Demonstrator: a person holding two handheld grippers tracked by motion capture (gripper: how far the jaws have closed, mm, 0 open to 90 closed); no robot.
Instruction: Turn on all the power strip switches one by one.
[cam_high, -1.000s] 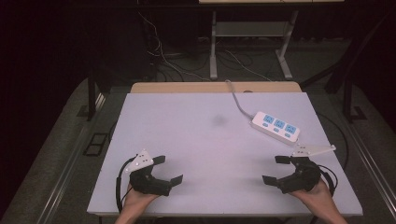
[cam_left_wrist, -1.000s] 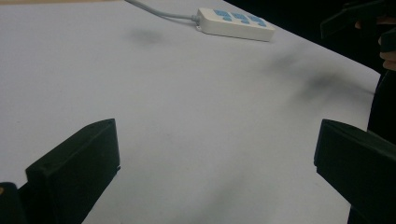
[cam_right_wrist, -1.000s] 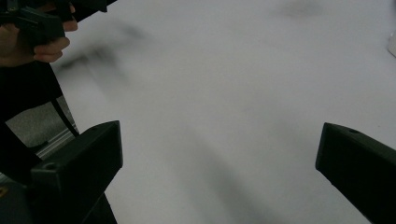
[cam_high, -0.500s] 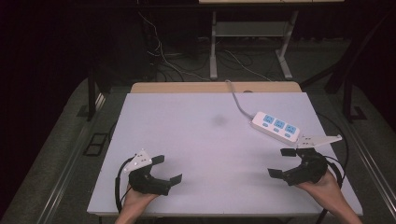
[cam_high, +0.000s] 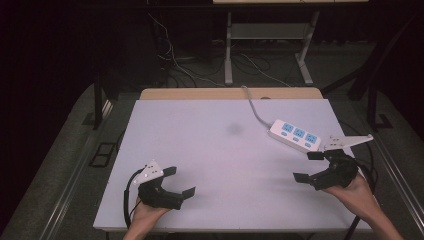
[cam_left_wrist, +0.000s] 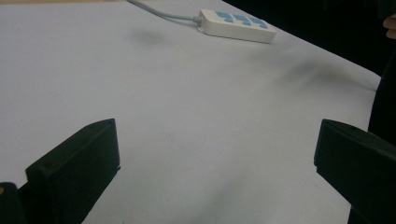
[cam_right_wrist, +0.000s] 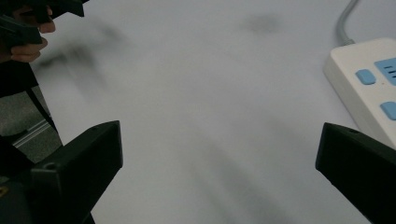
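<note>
A white power strip with blue sockets lies at the right of the pale table, its cable running off the far edge. In the high view my left gripper rests open near the front left edge, nothing between its jaws. My right gripper is open just in front of the strip, a short gap from it. In the left gripper view the strip sits far ahead, and my left gripper is wide open. In the right gripper view my right gripper is open, and the strip lies close at the right.
A faint dark smudge marks the table's middle. A wooden board lies along the far edge. Beyond it cables and a metal stand sit on the dark floor. In the right gripper view the other hand is at top left.
My right gripper has moved forward and to the right, closer to the power strip, and turned leftward. The left gripper has stayed where it was.
</note>
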